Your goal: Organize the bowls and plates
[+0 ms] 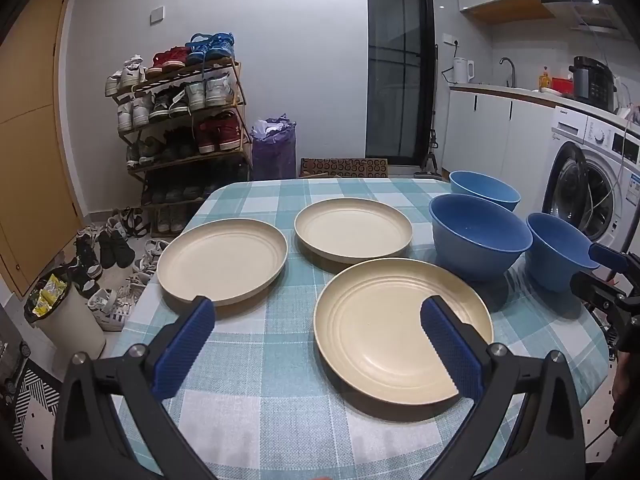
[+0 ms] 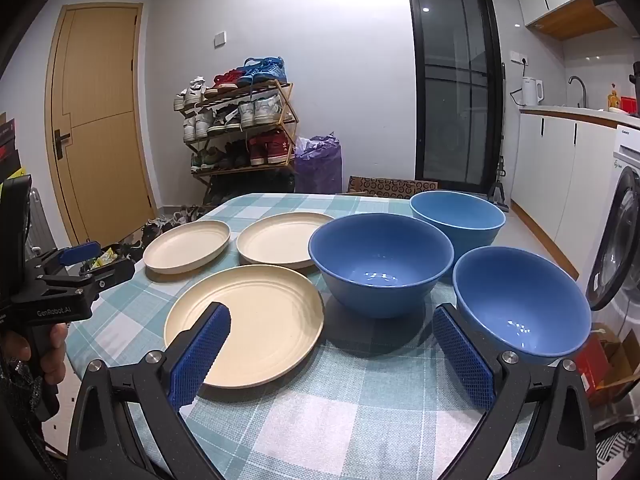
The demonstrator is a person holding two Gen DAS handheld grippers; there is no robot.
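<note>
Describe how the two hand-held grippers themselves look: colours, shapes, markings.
Each hand-held gripper, left and right, has black angular plastic arms with silver bolts and two flat fingers padded in blue, cross-hatched rubber with a serrated edge. Seen from the right wrist camera, the left unit's black body carries white "GenRobot.AI" lettering above its handle.

On the table (image 2: pixel 320 420), 3 plates (image 2: pixel 244 320) lie left of 3 bowls (image 2: pixel 380 264).

Our left gripper (image 1: pixel 318 354) and right gripper (image 2: pixel 330 354) have black frames, silver screws and blue textured pads (image 2: pixel 202 354); one body reads "GenRobot.AI"
</note>
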